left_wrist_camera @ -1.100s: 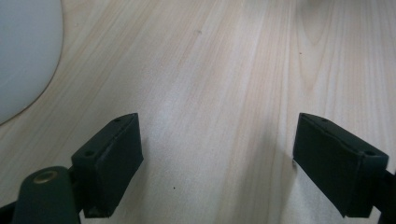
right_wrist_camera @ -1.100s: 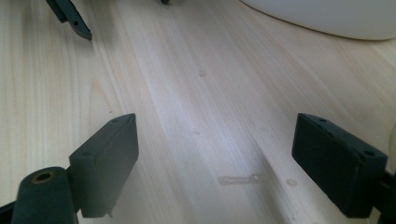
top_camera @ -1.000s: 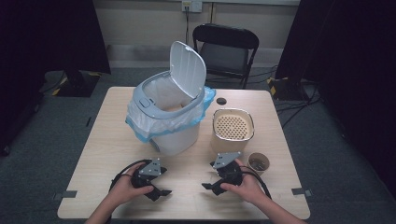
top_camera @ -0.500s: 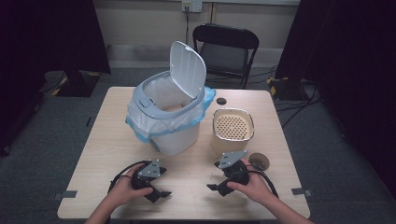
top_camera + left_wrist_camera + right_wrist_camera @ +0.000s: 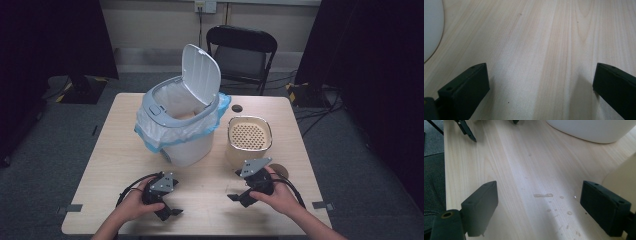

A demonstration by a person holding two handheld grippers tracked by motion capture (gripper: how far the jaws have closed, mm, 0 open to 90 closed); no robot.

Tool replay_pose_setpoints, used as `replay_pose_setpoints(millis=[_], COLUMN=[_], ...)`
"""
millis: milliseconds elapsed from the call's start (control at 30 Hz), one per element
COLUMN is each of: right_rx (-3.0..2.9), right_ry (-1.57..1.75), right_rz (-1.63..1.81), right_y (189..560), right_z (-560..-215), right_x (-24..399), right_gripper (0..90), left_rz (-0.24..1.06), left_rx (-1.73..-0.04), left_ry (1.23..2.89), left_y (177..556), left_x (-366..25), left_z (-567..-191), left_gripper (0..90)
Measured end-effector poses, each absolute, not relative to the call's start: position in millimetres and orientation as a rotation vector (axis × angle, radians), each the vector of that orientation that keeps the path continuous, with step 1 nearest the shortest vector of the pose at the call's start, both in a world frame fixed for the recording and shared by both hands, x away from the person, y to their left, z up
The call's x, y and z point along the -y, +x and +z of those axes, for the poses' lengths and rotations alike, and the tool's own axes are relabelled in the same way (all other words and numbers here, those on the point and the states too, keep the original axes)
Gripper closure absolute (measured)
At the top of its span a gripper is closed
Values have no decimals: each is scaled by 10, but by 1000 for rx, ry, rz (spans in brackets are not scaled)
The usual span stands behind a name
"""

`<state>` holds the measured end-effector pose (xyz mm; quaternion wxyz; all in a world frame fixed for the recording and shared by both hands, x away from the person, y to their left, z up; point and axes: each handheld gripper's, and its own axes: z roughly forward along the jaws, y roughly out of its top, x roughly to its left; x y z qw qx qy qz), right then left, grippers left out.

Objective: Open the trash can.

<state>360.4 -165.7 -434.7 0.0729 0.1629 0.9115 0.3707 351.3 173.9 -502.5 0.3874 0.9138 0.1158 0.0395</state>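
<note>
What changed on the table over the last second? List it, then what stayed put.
The right gripper lifted slightly and shifted toward the beige perforated container, partly covering the small brown cup; its fingers are open, holding nothing. The left gripper kept its place, and its fingers have just been opening over bare table, nothing between them. The white bin, its raised lid, and the container stayed as they were.

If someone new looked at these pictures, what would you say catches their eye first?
First the white bin at the middle of the table, its lid tipped up and a blue-edged liner folded over its rim. Just right of it stands a cream container with a perforated top. At the near edge, the left claw and right claw are both open over bare wood.
</note>
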Motion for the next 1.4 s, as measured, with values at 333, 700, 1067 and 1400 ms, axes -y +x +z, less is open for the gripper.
replay_pose_setpoints(millis=[333, 700, 1067, 1400], right_rx=[-2725, -2698, -2639, -2601], right_ry=[508, 555, 598, 630], right_rz=[1126, 1149, 1145, 1146], right_y=[3613, 3633, 3697, 3707], right_z=[-4269, -4191, -4026, -3972], right_x=[1759, 1973, 2234, 2462], right_gripper=[144, 143, 143, 142], left_rz=[101, 100, 99, 100], left_rx=[-297, -294, -294, -293], left_ry=[2326, 2325, 2325, 2327], left_y=[3511, 3513, 3514, 3515], left_x=[-1739, -1739, -1739, -1740], left_z=[-5024, -5025, -5025, -5024], left_gripper=[0, 0, 0, 0])
